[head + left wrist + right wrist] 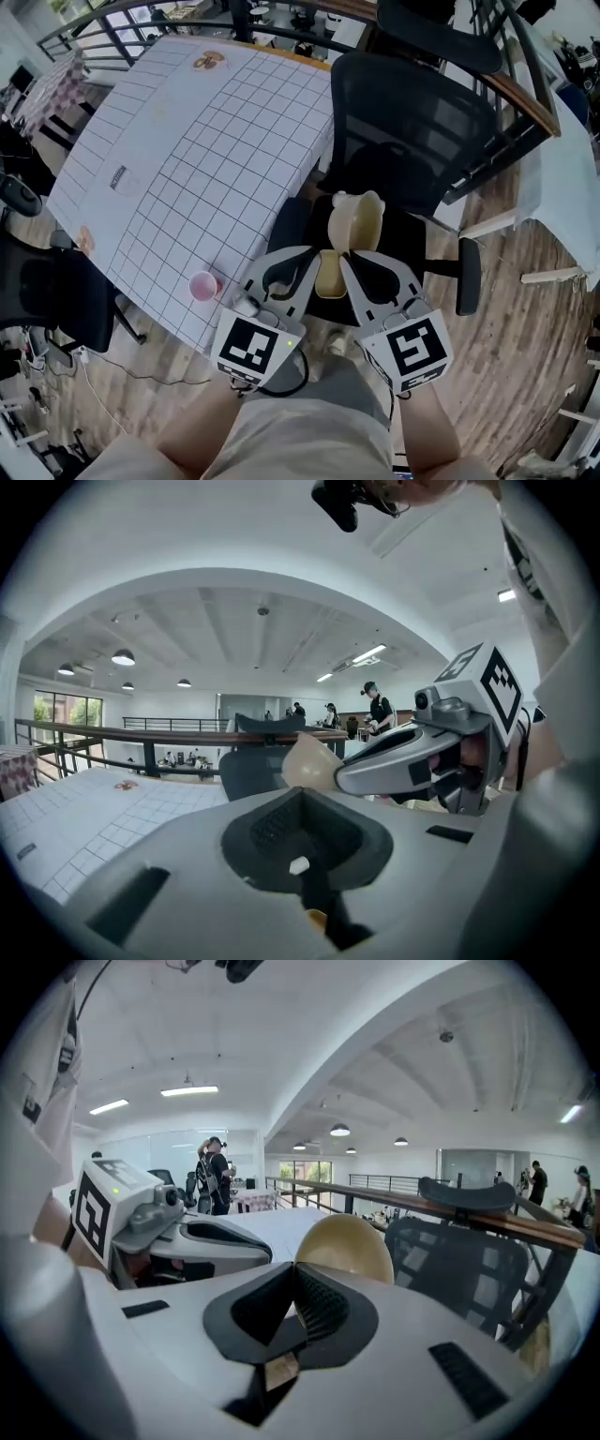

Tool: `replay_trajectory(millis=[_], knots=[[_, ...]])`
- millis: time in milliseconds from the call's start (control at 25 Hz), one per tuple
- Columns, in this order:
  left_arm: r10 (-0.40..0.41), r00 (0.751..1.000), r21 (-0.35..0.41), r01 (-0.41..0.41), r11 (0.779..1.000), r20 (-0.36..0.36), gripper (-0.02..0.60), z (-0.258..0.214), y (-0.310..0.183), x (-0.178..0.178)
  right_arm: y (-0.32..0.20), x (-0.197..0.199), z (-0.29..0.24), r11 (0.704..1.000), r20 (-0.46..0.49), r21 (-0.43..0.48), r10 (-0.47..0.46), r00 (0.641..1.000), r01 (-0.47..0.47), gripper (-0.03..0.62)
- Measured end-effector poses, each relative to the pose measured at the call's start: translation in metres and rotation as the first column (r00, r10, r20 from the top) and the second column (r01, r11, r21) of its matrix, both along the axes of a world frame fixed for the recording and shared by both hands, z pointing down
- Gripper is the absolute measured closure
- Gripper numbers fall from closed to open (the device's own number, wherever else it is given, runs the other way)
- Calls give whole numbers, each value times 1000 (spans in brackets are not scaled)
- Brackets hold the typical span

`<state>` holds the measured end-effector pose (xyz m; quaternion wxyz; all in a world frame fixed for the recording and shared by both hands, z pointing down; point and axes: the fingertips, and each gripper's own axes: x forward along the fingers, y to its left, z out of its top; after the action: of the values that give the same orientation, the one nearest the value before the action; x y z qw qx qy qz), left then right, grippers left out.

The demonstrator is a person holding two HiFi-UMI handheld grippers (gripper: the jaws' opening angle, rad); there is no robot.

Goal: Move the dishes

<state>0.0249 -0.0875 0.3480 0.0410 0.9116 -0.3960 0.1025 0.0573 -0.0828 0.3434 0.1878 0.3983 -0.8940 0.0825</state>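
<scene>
In the head view both grippers are side by side in front of me, their tips meeting on the dishes. A cream bowl point(356, 223) stands up beyond the tips, and a yellow dish point(328, 277) hangs between the two sets of fingers. My right gripper point(345, 260) is shut on the bowl's rim; in its own view the tan bowl point(347, 1246) rises just behind the closed jaws point(298, 1283). My left gripper point(314, 258) also looks shut on the dishes. In its own view the jaws point(300, 803) are closed, with the cream bowl point(314, 759) right beyond them.
The dishes hang over a black office chair point(412, 112). To the left is a table under a white gridded cloth point(187, 141), with a pink cup point(203, 286) near its front edge. A second dark chair point(56, 291) stands at far left on wooden floor point(525, 356).
</scene>
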Motion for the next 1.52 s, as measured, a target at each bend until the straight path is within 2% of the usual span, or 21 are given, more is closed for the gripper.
replay_trajectory(millis=[160,320,520,680,760,920,1000,1120,1280,1520], knots=[[-32,999,60,34,998,-34,571,-61,5,-5,9,-12,-71,994,53,103,-32,998,27,568],[-64,992,100,75,992,-111,571,-122,10,-10,16,-15,-128,975,77,218,-56,995,38,569],[-77,988,198,103,975,-133,571,-181,18,-19,28,-7,-187,949,121,313,-64,991,24,568],[-78,988,253,110,961,-132,569,-214,29,-24,36,11,-219,938,159,346,-54,986,-4,568],[-74,989,300,109,948,-125,571,-229,38,-28,43,19,-230,928,160,371,-42,986,-21,568],[-91,987,404,138,904,-133,571,-255,52,-41,61,27,-250,903,185,429,-48,982,-36,568],[-111,982,416,164,894,-150,569,-257,59,-46,70,32,-249,903,212,427,-47,976,-50,568],[-111,982,406,165,899,-154,570,-255,71,-48,82,36,-244,912,238,406,-42,970,-60,568],[-103,987,373,144,917,-127,571,-248,76,-42,89,31,-243,912,226,407,-56,973,-42,568],[-111,984,333,152,931,-138,569,-236,75,-44,86,21,-235,924,213,382,-85,973,-2,568]])
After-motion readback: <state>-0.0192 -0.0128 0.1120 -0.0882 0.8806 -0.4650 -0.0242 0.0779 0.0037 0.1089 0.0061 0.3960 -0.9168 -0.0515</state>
